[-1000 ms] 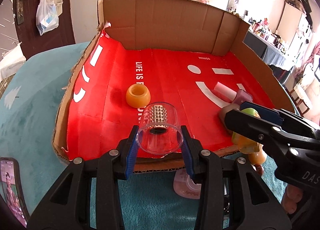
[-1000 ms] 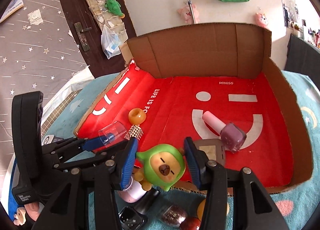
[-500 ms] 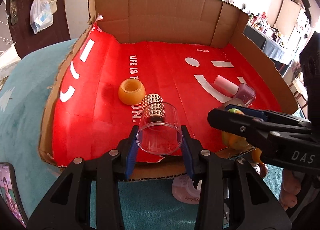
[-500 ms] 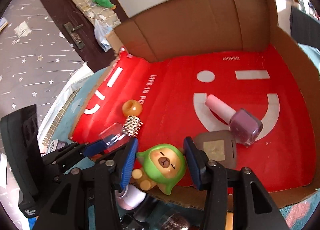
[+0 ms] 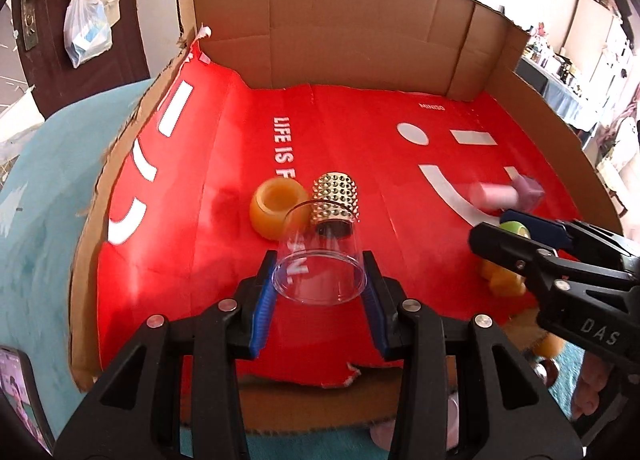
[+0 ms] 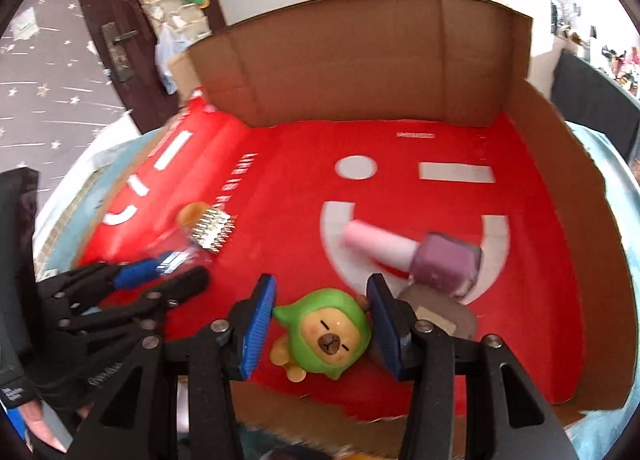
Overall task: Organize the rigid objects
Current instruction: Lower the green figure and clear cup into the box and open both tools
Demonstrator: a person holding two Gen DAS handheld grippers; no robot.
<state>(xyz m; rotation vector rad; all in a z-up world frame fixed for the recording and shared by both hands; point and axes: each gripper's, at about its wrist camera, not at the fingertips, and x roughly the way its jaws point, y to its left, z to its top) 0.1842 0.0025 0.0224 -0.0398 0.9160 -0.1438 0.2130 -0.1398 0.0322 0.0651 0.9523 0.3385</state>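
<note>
My left gripper (image 5: 319,284) is shut on a clear bottle with a studded gold cap (image 5: 322,244), held over the front of the red-lined cardboard box (image 5: 224,164). My right gripper (image 6: 322,318) is shut on a green-hooded bear figurine (image 6: 326,334), just above the red floor near the box's front edge. That gripper also shows at the right of the left wrist view (image 5: 560,256). An orange round jar (image 5: 276,210) stands beside the bottle's cap.
A pink-capped purple nail polish bottle (image 6: 416,256) lies on the red floor ahead of the figurine, with a brown compact (image 6: 440,320) beside it. The box has tall back and side walls (image 6: 360,60). Teal cloth (image 5: 36,220) surrounds the box.
Both grippers have moved forward over the box's front edge with their objects. The figurine is now lower, over the red floor, and the bottle is nearer the orange jar.
</note>
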